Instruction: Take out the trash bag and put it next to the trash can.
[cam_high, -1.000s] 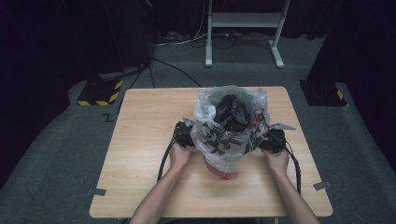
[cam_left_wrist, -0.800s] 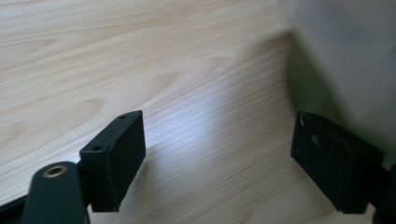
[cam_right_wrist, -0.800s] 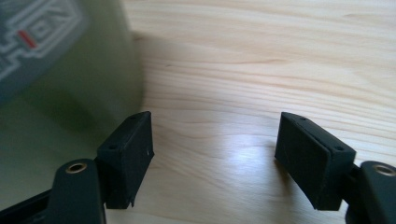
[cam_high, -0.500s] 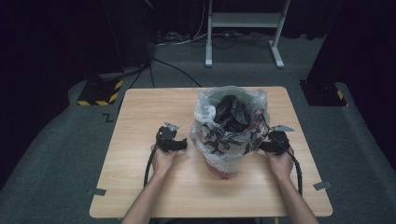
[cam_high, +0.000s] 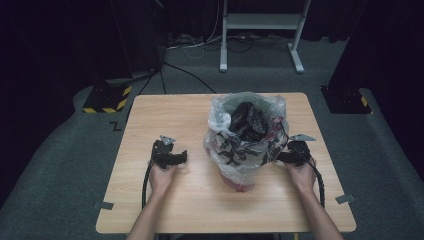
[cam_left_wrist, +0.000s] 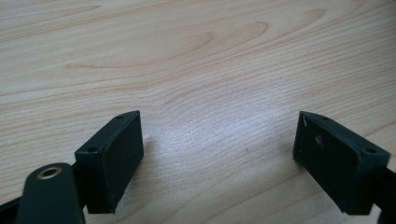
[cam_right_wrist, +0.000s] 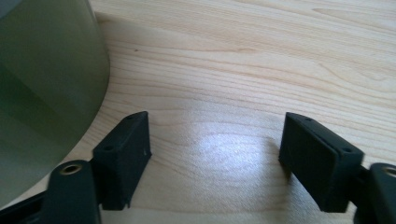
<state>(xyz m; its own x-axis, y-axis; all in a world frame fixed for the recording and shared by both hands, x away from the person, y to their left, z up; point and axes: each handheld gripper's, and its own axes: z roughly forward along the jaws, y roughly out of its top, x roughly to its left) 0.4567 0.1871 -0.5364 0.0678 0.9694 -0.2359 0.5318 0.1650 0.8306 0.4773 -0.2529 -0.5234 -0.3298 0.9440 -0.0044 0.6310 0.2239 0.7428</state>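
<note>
A grey-green bin lined with a clear plastic bag stands right of the middle of the wooden table; dark crumpled stuff fills it. My left gripper rests on the table a hand's width left of the bag, pointing at it. Its jaws have just been opening and stand wide over bare wood, with nothing between them. My right gripper sits at the bag's right side. Its jaws have also just been opening, and they are wide apart and empty, with the bin wall just to their left.
A reddish patch shows under the bag's near bottom. Past the table's far edge stand a white stand's legs and a yellow-black striped base with cables on the dark carpet. Tape pieces lie on the floor.
My left gripper has pulled away from the bag to the left and now lies apart from it. The right gripper stays at the bag's right side.
</note>
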